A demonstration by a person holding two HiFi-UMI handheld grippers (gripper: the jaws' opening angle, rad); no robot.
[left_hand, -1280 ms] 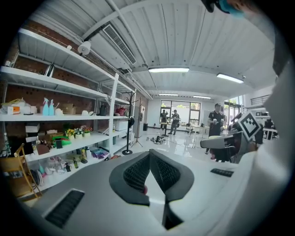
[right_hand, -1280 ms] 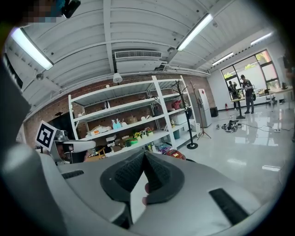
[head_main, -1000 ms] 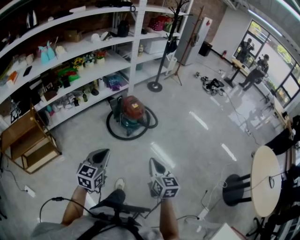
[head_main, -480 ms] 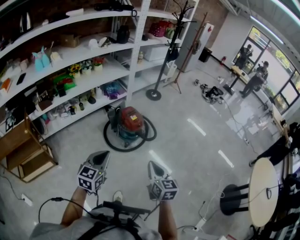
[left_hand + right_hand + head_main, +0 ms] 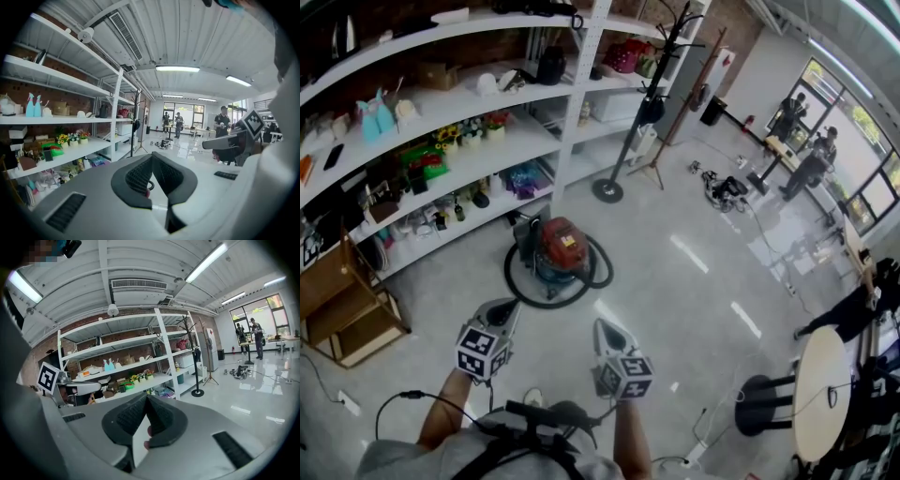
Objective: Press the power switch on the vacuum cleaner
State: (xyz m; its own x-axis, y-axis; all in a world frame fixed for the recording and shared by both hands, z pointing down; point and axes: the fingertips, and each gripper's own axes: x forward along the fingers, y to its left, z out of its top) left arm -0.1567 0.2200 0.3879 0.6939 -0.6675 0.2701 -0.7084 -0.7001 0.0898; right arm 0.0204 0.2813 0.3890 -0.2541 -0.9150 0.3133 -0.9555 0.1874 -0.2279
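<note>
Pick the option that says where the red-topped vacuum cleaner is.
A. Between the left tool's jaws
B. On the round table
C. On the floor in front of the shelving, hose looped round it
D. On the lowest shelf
C: the vacuum cleaner stands on the floor in front of the shelving, its black hose ringed round it, ahead of the left tool and right tool.

White shelves (image 5: 502,141) line the wall, a coat stand (image 5: 636,117) just beside.
</note>
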